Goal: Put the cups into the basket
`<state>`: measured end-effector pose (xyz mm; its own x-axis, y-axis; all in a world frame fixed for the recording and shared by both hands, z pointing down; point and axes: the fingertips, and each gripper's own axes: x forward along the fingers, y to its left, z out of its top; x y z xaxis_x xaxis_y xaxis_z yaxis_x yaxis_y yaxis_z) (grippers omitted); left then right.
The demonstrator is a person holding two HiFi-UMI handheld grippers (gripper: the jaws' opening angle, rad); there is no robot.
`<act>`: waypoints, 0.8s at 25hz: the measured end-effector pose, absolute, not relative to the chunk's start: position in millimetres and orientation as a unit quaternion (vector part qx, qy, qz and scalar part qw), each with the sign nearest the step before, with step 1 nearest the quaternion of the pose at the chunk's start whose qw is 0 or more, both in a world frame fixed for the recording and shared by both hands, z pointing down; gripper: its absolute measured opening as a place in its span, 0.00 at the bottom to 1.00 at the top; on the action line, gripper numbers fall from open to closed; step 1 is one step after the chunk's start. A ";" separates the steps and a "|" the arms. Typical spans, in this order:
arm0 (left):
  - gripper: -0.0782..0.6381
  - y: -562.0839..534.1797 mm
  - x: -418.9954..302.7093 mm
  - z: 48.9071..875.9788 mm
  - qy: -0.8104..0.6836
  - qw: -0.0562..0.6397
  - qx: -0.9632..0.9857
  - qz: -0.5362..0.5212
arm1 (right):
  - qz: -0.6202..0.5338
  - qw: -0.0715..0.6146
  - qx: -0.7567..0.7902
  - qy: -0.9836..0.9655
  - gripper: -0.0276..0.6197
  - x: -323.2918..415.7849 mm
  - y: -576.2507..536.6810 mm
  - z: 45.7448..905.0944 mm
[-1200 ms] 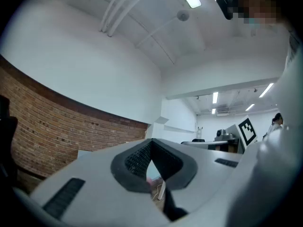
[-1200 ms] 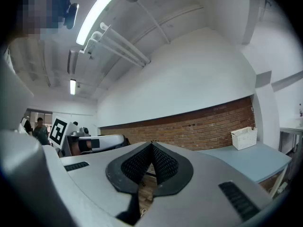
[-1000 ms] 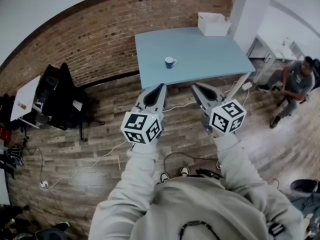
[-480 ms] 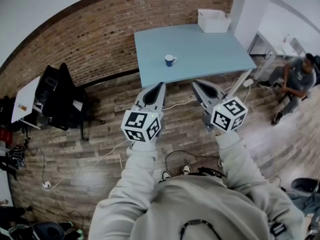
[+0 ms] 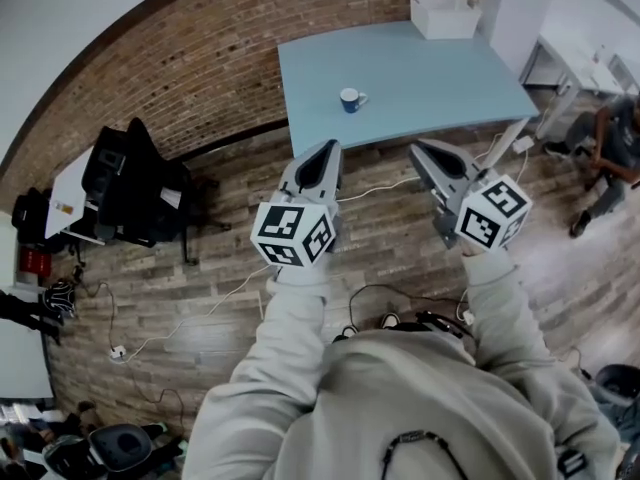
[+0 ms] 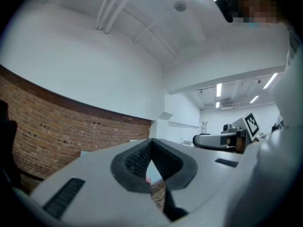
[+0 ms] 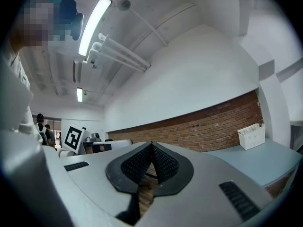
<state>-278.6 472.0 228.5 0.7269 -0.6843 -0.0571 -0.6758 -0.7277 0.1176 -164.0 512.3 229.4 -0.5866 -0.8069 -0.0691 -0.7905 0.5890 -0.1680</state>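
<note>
I'm holding the left gripper and right gripper with ribbed jaws pressed together, empty. The round blue cup is sitting on the smooth pale-blue table, apart from the white latticed basket.

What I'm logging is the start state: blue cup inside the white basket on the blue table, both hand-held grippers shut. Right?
No. The head view shows the blue cup standing on the blue table, apart from the white basket. The left hand-held gripper and right hand-held gripper are shut.
</note>
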 end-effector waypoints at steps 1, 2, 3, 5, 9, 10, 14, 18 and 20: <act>0.10 468.7 -275.4 227.8 -0.369 0.039 0.927 -0.050 | -0.058 0.070 -0.445 0.891 0.06 -161.3 509.0 233.1; 0.10 465.7 -270.0 226.6 -0.368 0.036 0.928 -0.051 | -0.057 0.069 -0.441 0.893 0.06 -158.3 505.1 236.0; 0.10 463.9 -262.3 225.3 -0.362 0.033 0.931 -0.048 | -0.058 0.069 -0.438 0.894 0.06 -155.0 501.2 238.0; 0.10 464.0 -243.4 223.5 -0.344 0.025 0.938 -0.034 | -0.066 0.069 -0.434 0.896 0.06 -146.3 495.1 240.4; 0.10 451.0 -223.4 223.1 -0.336 0.029 0.941 -0.031 | -0.079 0.071 -0.433 0.895 0.06 -122.0 474.2 244.3; 0.10 444.0 -223.9 226.3 -0.339 0.035 0.939 -0.033 | -0.082 0.072 -0.433 0.895 0.06 -118.7 467.7 247.6; 0.10 404.9 -225.5 242.1 -0.346 0.051 0.936 -0.034 | -0.092 0.068 -0.431 0.895 0.06 -115.4 434.9 264.8; 0.10 357.8 -211.5 247.9 -0.340 0.035 0.939 -0.036 | -0.095 0.052 -0.434 0.894 0.06 -110.1 391.3 282.6; 0.10 326.2 -208.1 248.5 -0.335 0.032 0.941 -0.042 | -0.096 0.045 -0.436 0.893 0.06 -109.9 361.8 287.2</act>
